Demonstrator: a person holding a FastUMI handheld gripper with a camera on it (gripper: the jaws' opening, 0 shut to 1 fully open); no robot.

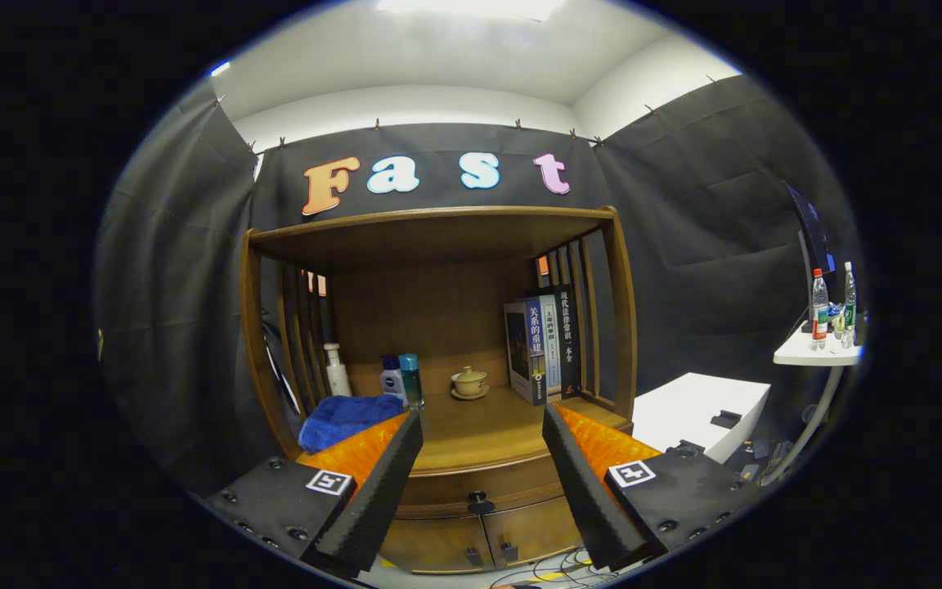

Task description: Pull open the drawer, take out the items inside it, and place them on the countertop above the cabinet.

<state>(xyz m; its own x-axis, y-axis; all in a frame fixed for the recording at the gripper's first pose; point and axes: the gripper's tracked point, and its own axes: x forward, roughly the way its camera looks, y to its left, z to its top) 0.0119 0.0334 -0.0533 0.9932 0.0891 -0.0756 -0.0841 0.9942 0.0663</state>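
Note:
A wooden cabinet (438, 343) stands ahead of me, with an open shelf over a countertop (471, 433). Below the countertop's front edge runs a closed drawer (446, 491) with a small dark knob (479, 497) at its middle. My gripper (481, 425) is open, fingers spread wide with nothing between them. It hovers some way in front of the cabinet, and the knob shows in the gap between the fingers, lower down. The drawer's contents are hidden.
On the countertop sit a blue towel (344, 417), a white pump bottle (337, 372), two small bottles (402, 380), a lidded tea bowl (469, 382) and upright books (543, 343). Two lower cabinet doors (479, 544) sit under the drawer. A white box (696, 409) and a side table with bottles (831, 315) stand right.

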